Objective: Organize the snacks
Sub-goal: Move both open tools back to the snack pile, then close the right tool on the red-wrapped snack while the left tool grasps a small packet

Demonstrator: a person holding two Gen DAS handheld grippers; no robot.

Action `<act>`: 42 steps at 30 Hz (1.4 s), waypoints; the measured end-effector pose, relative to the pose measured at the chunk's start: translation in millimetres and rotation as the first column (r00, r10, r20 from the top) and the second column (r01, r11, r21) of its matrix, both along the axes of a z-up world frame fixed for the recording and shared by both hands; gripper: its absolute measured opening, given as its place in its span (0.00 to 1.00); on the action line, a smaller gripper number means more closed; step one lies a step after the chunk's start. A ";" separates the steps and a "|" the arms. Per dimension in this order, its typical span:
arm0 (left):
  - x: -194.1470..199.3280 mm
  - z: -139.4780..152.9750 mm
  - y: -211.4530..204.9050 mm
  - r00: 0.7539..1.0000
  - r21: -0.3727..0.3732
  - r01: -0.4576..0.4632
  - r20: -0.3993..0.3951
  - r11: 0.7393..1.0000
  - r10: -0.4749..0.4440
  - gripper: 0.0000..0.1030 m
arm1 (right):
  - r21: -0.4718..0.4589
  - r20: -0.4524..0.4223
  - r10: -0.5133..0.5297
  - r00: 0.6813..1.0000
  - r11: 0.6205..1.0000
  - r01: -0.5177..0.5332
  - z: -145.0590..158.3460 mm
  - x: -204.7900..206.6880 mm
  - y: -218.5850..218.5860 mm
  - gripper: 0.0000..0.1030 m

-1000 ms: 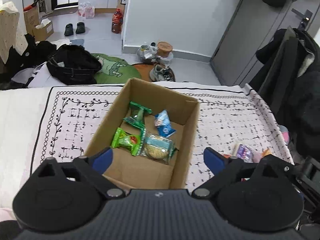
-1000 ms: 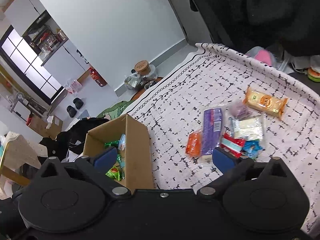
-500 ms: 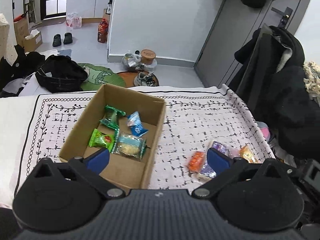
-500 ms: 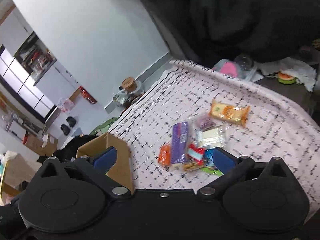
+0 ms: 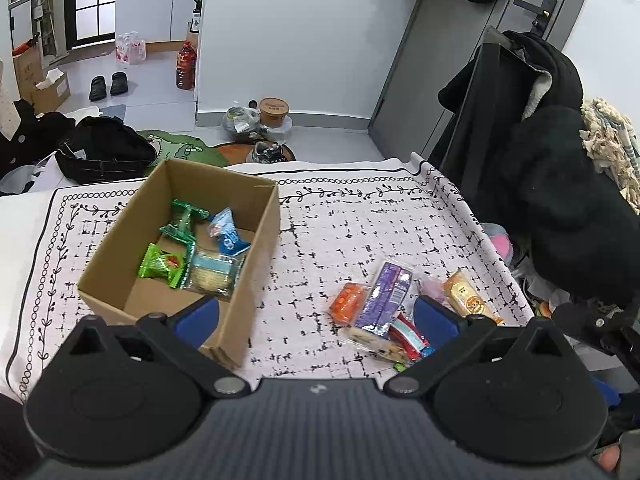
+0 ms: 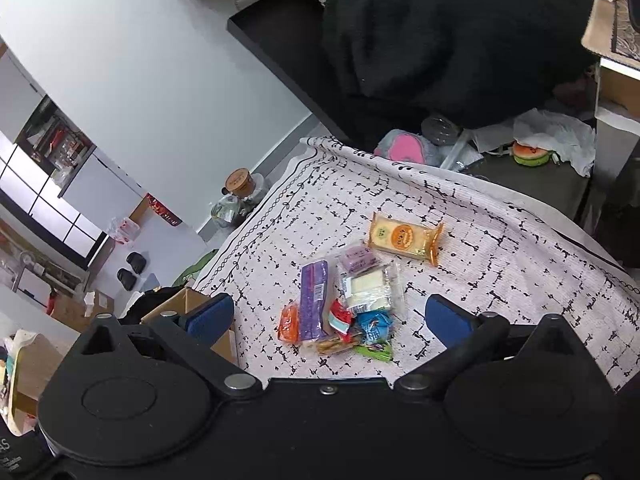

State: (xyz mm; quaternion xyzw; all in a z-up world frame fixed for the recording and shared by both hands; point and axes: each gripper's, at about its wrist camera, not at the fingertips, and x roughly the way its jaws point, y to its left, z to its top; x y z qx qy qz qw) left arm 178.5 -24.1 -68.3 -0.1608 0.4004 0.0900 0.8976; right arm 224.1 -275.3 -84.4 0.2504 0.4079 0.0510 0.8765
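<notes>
An open cardboard box (image 5: 256, 240) holds green (image 5: 162, 264), blue (image 5: 226, 232) and clear-wrapped snacks (image 5: 212, 276). At its 3 o'clock, a loose pile (image 5: 380, 312) of orange, purple and red packets lies flat.

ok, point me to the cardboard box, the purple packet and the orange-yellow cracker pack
cardboard box (image 5: 262, 240): left wrist view, on its right wall.
purple packet (image 6: 313, 300): right wrist view, middle of the wrapper.
cracker pack (image 6: 404, 237): right wrist view, on the round orange label.
</notes>
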 end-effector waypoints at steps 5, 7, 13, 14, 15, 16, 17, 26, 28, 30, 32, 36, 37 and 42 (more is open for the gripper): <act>7.9 -3.2 -9.2 1.000 -0.009 0.002 -0.016 1.000 -0.002 1.00 | 0.023 -0.028 -0.017 0.999 1.000 0.018 -11.4 6.6 -10.1 1.00; 10.6 -5.2 -12.9 1.000 -0.013 0.006 -0.019 1.000 -0.007 1.00 | 0.041 -0.038 -0.031 0.999 0.999 0.033 -16.2 7.8 -12.7 1.00; 17.9 -13.2 -22.7 0.999 -0.017 0.026 -0.018 1.000 -0.027 0.99 | 0.075 -0.066 -0.030 0.997 0.997 0.035 -30.0 16.2 -10.6 0.86; 19.3 -15.7 -22.8 1.000 -0.027 0.023 -0.020 0.999 -0.023 0.99 | 0.089 -0.073 -0.021 0.997 0.996 0.028 -33.5 18.7 -9.7 0.81; 20.6 -17.9 -23.1 0.999 -0.036 0.022 -0.023 0.999 -0.023 0.99 | 0.101 -0.084 -0.013 0.996 0.995 0.021 -37.5 21.3 -8.8 0.79; 22.5 -20.8 -23.0 0.999 -0.046 0.020 -0.029 0.999 -0.021 0.97 | 0.110 -0.092 -0.007 0.996 0.994 0.017 -41.6 23.5 -7.9 0.76; 24.2 -23.6 -23.0 0.999 -0.056 0.022 -0.030 0.998 -0.024 0.97 | 0.115 -0.097 -0.002 0.995 0.993 0.013 -45.4 25.8 -7.0 0.73; 41.7 -55.4 -26.7 0.997 -0.103 0.032 -0.067 0.994 -0.039 0.82 | 0.165 -0.183 0.029 0.983 0.986 0.002 -86.1 44.7 4.9 0.51; 46.5 -65.1 -27.3 0.996 -0.120 0.031 -0.082 0.992 -0.041 0.76 | 0.178 -0.200 0.032 0.979 0.984 0.004 -92.9 49.3 7.2 0.50; 50.5 -73.8 -27.6 0.994 -0.136 0.034 -0.097 0.990 -0.047 0.70 | 0.194 -0.219 0.035 0.975 0.981 0.009 -99.9 53.6 9.7 0.48; 55.2 -83.3 -27.9 0.992 -0.159 0.032 -0.113 0.987 -0.050 0.66 | 0.204 -0.231 0.034 0.972 0.979 0.014 -105.1 57.3 11.3 0.45; 64.2 -100.2 -30.5 0.988 -0.191 0.023 -0.143 0.981 -0.051 0.65 | 0.208 -0.245 0.015 0.969 0.977 0.038 -112.2 62.7 10.1 0.44; 66.5 -103.6 -31.7 0.988 -0.192 0.023 -0.148 0.981 -0.052 0.65 | 0.209 -0.248 0.011 0.969 0.977 0.042 -113.4 63.9 10.0 0.42; 78.3 -121.2 -37.1 0.982 -0.215 0.026 -0.178 0.976 -0.066 0.65 | 0.225 -0.276 -0.006 0.961 0.972 0.071 -121.2 70.6 7.3 0.41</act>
